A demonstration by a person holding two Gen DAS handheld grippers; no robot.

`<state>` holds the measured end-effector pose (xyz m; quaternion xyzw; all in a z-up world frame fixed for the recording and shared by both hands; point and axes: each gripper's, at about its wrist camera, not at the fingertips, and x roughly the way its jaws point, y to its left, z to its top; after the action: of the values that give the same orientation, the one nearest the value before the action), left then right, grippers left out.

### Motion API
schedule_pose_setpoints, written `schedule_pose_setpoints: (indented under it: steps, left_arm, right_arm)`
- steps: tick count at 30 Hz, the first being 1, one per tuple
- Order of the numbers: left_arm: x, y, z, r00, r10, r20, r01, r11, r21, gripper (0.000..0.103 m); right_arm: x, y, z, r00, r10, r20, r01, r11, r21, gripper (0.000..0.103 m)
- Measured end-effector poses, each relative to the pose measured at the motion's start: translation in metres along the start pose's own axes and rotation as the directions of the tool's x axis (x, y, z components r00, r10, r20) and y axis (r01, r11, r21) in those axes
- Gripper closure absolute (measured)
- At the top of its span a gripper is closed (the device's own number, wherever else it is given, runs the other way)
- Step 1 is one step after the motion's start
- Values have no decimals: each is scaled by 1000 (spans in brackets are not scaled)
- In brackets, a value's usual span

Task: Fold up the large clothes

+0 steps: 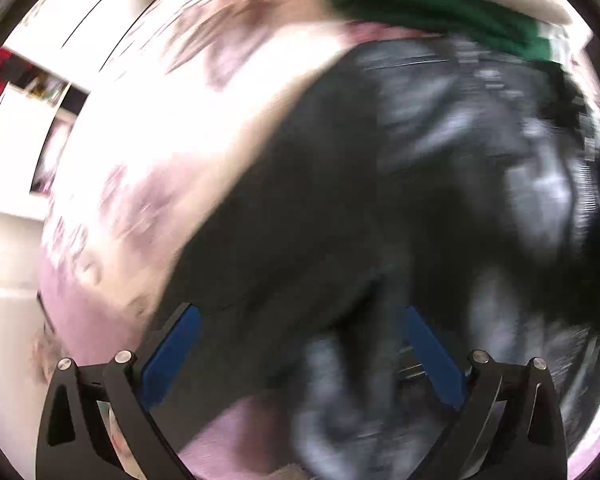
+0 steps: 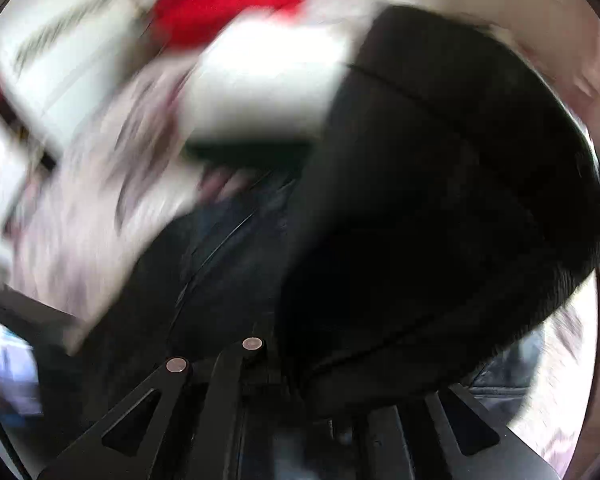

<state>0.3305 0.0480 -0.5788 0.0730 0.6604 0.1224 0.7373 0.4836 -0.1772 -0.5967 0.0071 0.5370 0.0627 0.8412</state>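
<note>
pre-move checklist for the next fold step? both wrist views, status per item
1. Left gripper open: ok, blue pads spread wide.
2. Black garment under the left gripper: ok, dark cloth sits between the pads, not pinched.
3. Right gripper shut: ok, linkages drawn together.
4. Right gripper holding the black garment: cannot tell, dark cloth covers the fingertips.
5. Garment lying flat: not ok, it looks bunched and draped in both views.
6. Image sharp enough to aim: not ok, both views are motion-blurred.
</note>
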Motion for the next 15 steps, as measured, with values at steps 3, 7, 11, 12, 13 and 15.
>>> schedule_pose_setpoints:
  steps: [3, 7, 11, 12, 13, 15]
  left_arm:
    - [16, 41, -19, 999, 12, -52, -13, 1000, -23, 0]
    - [31, 79, -39, 998, 4, -68, -6, 999, -34, 0]
    - [31, 105, -43, 997, -30, -72, 25, 998, -65, 0]
    - [29, 107, -45, 997, -38, -69, 33, 997, -71, 0]
    - [25, 106, -47, 997, -42, -65, 38, 996, -75, 0]
    - [19, 101, -47, 998, -46, -51, 42, 996, -82, 0]
  right_arm:
    - [68, 50, -13, 960, 34, -278, -54, 996, -64, 80]
    - [30, 17, -40, 927, 267, -263, -203, 948, 246, 42]
    - [-29, -45, -91, 958, 179, -223, -89, 928, 362, 37]
    - [-28, -63, -99, 957, 151, -246, -51, 927, 371, 37]
    - [-23, -80, -120, 943, 107, -315, 25, 922, 387, 37]
    - [-9, -99, -134, 922, 95, -375, 75, 908, 413, 37]
